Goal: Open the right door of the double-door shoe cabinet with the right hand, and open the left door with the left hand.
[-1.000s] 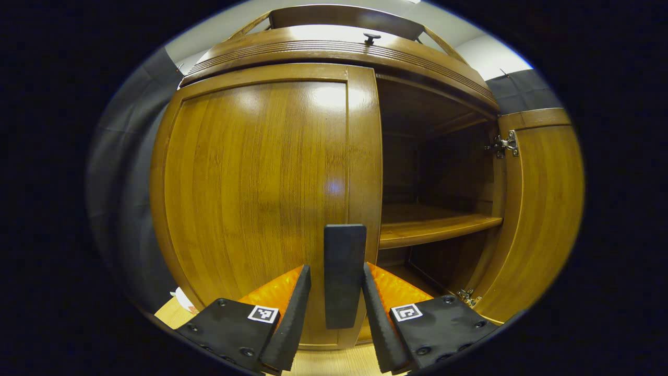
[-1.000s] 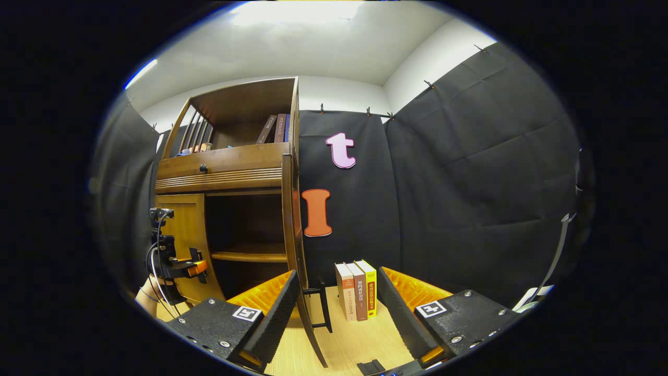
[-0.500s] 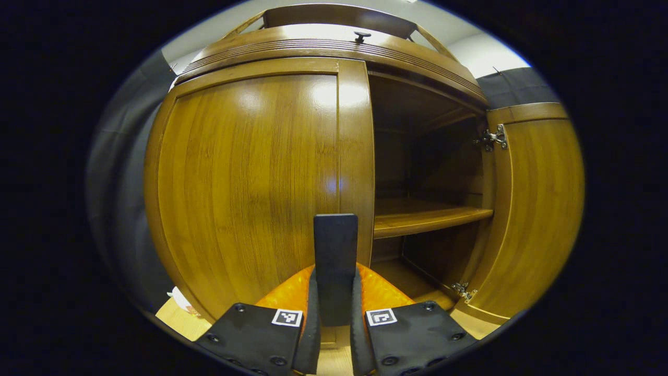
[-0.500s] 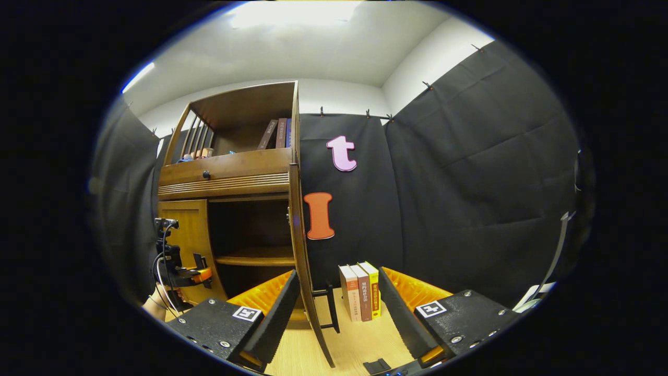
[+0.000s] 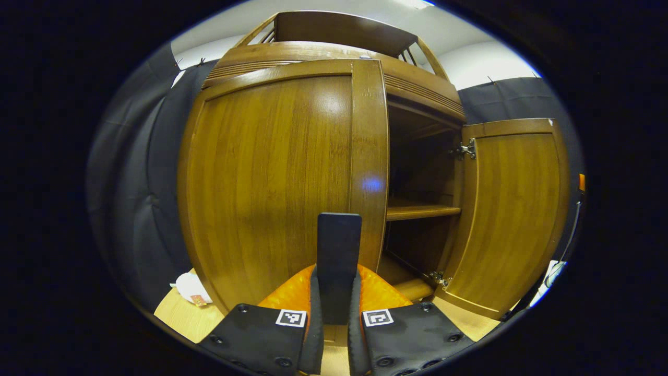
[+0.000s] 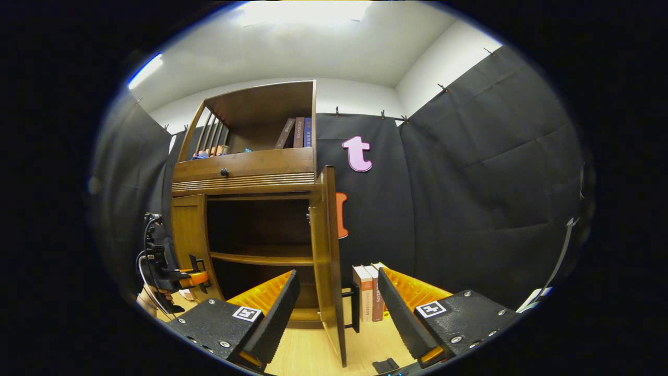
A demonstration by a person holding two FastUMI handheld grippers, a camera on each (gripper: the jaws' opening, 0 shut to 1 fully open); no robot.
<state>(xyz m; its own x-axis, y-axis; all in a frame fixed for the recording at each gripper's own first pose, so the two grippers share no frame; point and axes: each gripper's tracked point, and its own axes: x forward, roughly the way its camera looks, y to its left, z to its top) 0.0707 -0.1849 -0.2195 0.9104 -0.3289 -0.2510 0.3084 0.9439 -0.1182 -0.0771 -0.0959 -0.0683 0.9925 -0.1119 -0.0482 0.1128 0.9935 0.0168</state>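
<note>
the left gripper has its fingers clamped on the flat dark bar handle of the glossy brown wooden left door, ready to pull. the right gripper fingers stand spread and empty, either side of the opened wooden right door.

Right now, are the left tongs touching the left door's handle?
Touching: in the left gripper view, the left tongs are shut on the left door's handle, fingers pressed to both sides.
</note>
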